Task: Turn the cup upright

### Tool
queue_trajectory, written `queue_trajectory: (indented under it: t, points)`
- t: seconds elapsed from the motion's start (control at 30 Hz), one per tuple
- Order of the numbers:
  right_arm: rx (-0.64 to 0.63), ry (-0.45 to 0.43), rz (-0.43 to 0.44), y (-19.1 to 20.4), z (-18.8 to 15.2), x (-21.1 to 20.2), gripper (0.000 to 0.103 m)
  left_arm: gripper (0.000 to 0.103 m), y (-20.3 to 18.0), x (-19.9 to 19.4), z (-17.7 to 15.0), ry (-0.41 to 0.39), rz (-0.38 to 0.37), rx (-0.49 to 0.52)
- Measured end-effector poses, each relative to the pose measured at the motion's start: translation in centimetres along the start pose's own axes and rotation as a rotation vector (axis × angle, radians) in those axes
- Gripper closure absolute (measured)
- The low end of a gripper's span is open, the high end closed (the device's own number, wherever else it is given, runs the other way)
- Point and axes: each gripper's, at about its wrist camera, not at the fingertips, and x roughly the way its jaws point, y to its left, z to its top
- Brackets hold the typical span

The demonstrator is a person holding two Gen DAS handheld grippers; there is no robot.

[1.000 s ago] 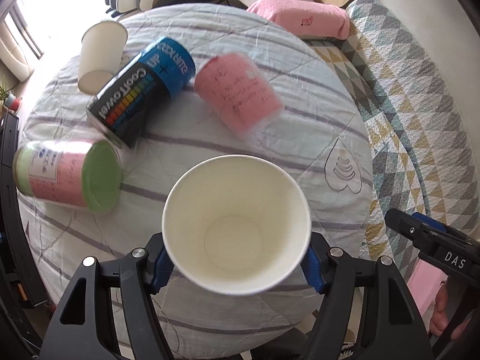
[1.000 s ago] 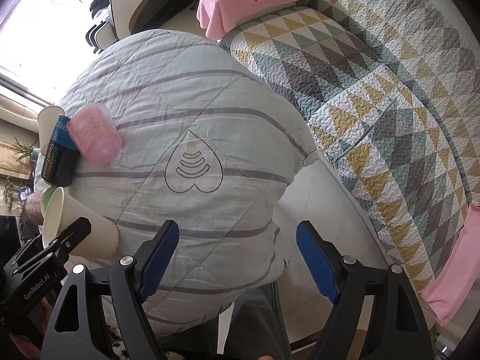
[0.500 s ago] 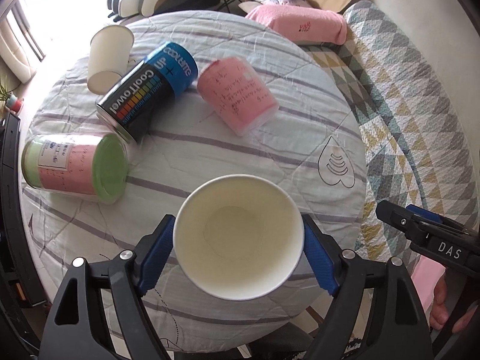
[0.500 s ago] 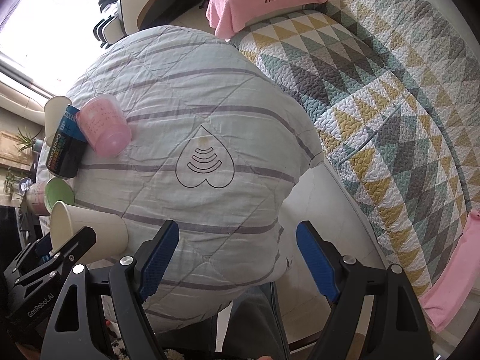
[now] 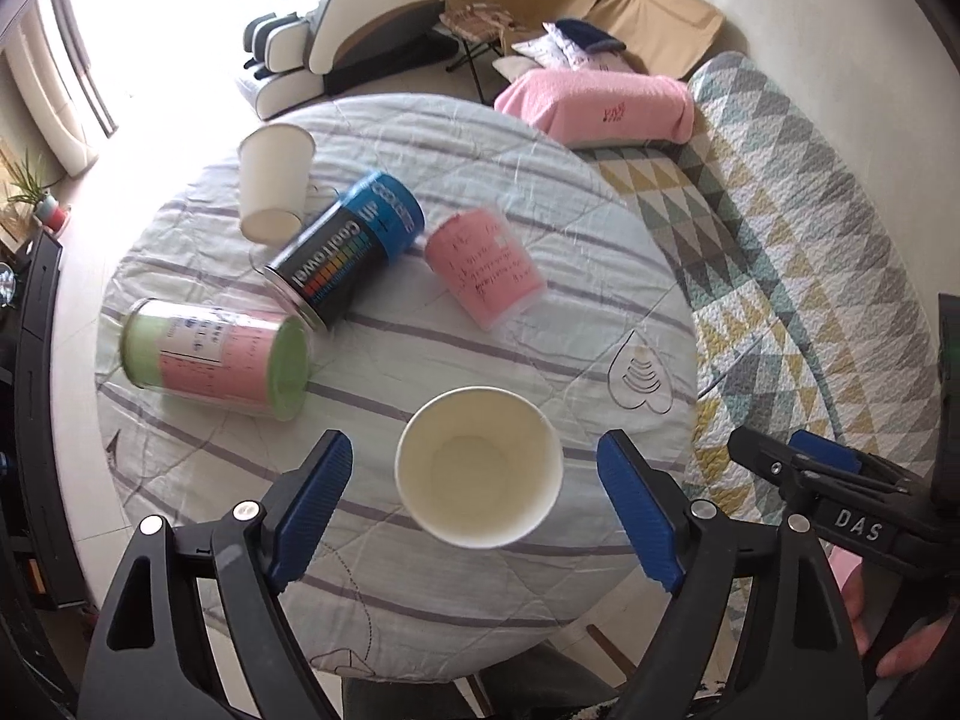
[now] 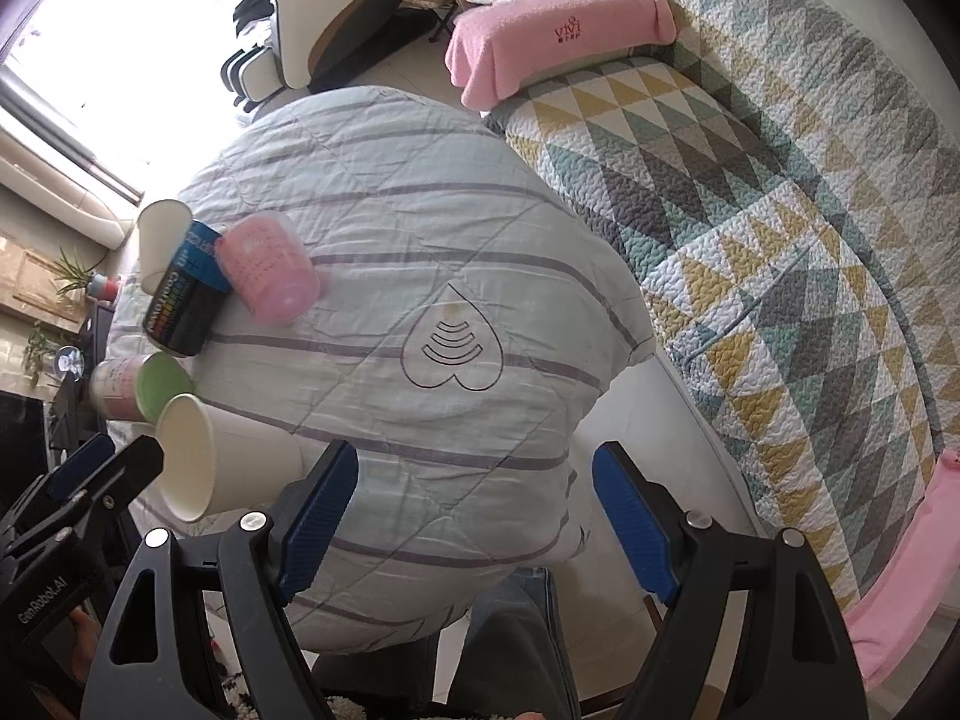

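From the left wrist camera, the green-lidded jar (image 5: 219, 357) lies on its side ahead and to the left of the left gripper (image 5: 477, 507), its green lid facing the gripper. Beyond it, a black-and-blue CoolTowel canister (image 5: 348, 249) also lies tipped, and a second white paper cup (image 5: 273, 189) lies on its side just past the canister's blue end, touching or nearly touching it. Ahead of the gripper's middle lies a pink translucent cup (image 5: 483, 267), on its side beside the canister.

The task's white paper cup (image 5: 480, 474) stands mouth up on the striped quilted table cover (image 5: 540, 192), right between the left gripper's blue finger pads (image 5: 312, 504). The jaws are spread wide, with a clear gap of cloth on either side of the cup's rim, so the cup is released and touches neither pad.

Further right, a heart-shaped mark (image 5: 642, 381) sits on the cover ahead of the right pad, and the right gripper (image 6: 474, 525) reaches in from the edge of the view.

From the right wrist camera, the same white cup (image 6: 210, 456) stands to the left of the right gripper, beside its left pad. This gripper's jaws are also spread wide and hold nothing, hanging over the near edge of the table. A triangle-patterned quilt (image 6: 750, 228) and a pink towel (image 6: 558, 36) lie ahead to the right.
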Motion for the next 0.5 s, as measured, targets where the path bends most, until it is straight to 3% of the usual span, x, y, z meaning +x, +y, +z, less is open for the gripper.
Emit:
queue_trajectory:
  t: [0.27,0.5]
  points:
    - [-0.040,-0.077,0.006,2.8,-1.6,-4.0,0.021,0.014,1.9,-5.9,-0.7,-0.091,-0.016,0.020]
    - [0.001,-0.161,-0.051,6.2,-5.0,-7.6,0.021,0.010,5.0,-10.1,-1.7,-0.157,-0.060,0.094]
